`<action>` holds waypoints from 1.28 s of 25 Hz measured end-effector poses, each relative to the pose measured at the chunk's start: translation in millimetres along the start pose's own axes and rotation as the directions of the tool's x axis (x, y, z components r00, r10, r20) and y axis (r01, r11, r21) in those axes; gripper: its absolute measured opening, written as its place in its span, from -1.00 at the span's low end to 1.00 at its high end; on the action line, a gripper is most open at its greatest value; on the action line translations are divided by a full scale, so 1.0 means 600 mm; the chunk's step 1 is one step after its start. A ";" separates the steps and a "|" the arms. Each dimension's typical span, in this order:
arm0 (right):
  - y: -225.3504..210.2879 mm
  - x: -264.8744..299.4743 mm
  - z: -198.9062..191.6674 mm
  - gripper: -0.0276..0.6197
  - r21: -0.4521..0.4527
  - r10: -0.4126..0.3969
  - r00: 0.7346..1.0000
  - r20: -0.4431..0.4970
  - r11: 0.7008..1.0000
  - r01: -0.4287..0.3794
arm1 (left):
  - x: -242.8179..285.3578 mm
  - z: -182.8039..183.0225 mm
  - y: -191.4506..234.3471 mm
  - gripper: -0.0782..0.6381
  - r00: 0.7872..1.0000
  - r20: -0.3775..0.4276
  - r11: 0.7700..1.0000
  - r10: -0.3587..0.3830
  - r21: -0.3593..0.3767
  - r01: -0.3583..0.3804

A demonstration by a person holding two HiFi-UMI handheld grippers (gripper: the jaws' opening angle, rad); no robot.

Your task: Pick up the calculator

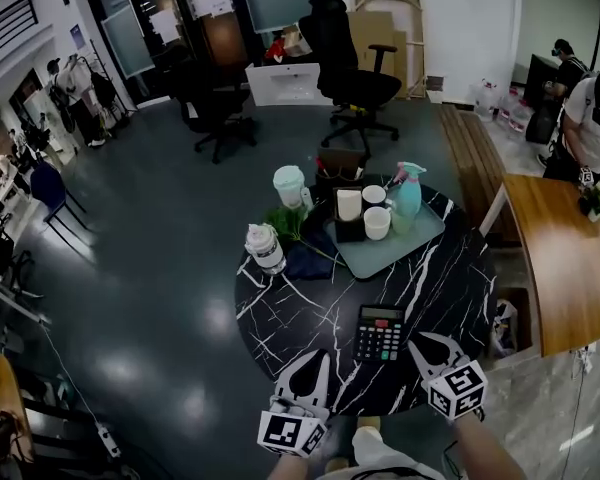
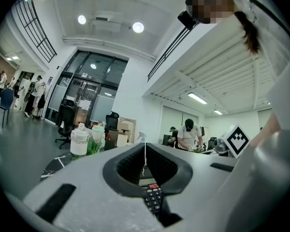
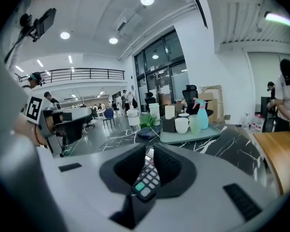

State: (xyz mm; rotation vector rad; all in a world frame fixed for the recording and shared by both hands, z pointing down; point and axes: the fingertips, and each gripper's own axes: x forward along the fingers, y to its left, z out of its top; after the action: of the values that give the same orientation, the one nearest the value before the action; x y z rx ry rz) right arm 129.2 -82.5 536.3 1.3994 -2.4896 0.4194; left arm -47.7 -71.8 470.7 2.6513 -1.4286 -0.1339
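A black calculator (image 1: 379,332) lies flat on the round black marble table (image 1: 290,313), near its front edge. My left gripper (image 1: 317,354) hovers just left of it and points level, its jaws shut with nothing between them. In the left gripper view (image 2: 145,146) the calculator's keys (image 2: 153,197) show below the closed tips. My right gripper (image 1: 416,339) sits just right of the calculator, tilted down toward it. In the right gripper view (image 3: 150,151) its jaws stand a narrow slit apart, and the calculator (image 3: 146,180) shows through the gap, lying on the table, not gripped.
At the table's back a grey tray (image 1: 420,243) carries white mugs, a black box and a teal spray bottle (image 1: 408,190). A white jar (image 1: 265,247), a mint-lidded cup (image 1: 290,185), a green plant and a dark cloth (image 1: 308,258) stand at back left. A wooden desk (image 1: 565,258) is to the right.
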 end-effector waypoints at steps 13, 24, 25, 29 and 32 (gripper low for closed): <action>-0.100 0.137 -0.074 -0.52 0.195 0.093 0.971 -0.221 0.979 -0.049 | 0.051 -0.032 0.019 -0.76 0.995 -0.019 0.994 0.098 -0.036 -0.098; -0.121 0.194 -0.117 -0.49 0.311 0.156 0.927 -0.342 0.949 -0.045 | 0.091 -0.054 0.013 -0.76 0.998 -0.046 0.997 0.044 -0.059 -0.047; -0.121 0.196 -0.119 -0.49 0.319 0.157 0.926 -0.344 0.947 -0.042 | 0.092 -0.056 0.013 -0.76 0.998 -0.047 0.997 0.041 -0.061 -0.044; -0.123 0.203 -0.121 -0.49 0.379 0.164 0.931 -0.326 0.925 -0.031 | 0.097 -0.060 0.017 -0.76 0.998 -0.050 0.997 0.033 -0.068 -0.037; -0.125 0.205 -0.123 -0.49 0.427 0.194 0.930 -0.312 0.903 -0.045 | 0.096 -0.062 0.018 -0.76 0.998 -0.053 0.997 0.032 -0.074 -0.036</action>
State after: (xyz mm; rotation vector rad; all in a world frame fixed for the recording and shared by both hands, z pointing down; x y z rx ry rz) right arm 137.4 -188.9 657.8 1.1685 -2.2762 1.1743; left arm -19.9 -123.4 508.2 2.5510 -1.4229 -0.1121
